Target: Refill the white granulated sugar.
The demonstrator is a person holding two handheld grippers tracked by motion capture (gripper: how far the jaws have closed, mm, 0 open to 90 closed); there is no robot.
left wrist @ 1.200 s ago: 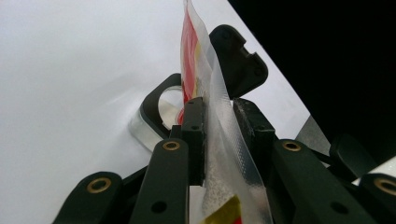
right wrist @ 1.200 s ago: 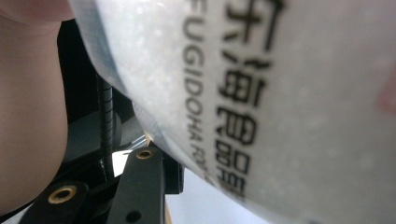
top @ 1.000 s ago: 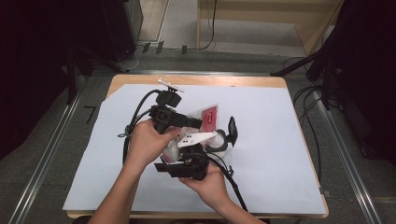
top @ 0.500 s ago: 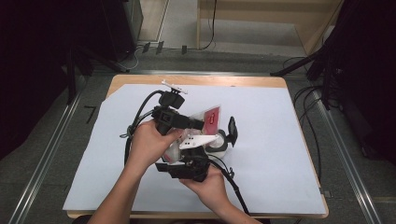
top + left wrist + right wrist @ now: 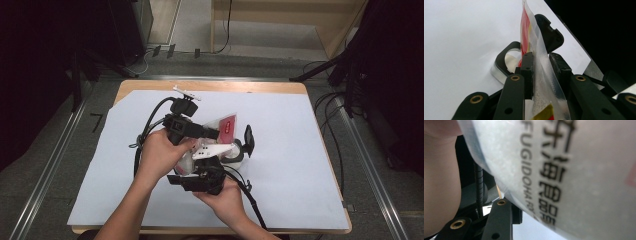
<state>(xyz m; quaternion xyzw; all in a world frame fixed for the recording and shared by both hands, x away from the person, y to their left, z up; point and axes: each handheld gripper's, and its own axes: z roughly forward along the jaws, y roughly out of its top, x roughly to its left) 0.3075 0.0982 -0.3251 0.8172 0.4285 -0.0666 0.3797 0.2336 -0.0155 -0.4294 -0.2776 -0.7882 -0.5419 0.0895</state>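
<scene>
Right, I've got my left tongs (image 5: 541,72) pinching the edge of the clear snack packet (image 5: 541,75), held above the white tabletop (image 5: 300,165). My right tongs (image 5: 202,175) sit under it; whether they're gripping, I can't tell. A black ring-shaped holder (image 5: 501,62) lies beyond.

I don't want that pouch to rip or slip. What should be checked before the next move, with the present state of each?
1. Left hand-held gripper on the pouch edge: ok, the seal strip sits between its jaws.
2. Right hand-held gripper gripping the pouch: cannot tell, the pouch hides its jaws.
3. Pouch off the table: ok.
4. Pouch already torn: cannot tell.
5. Round metal thing beneath, clear of the pouch: cannot tell.
</scene>
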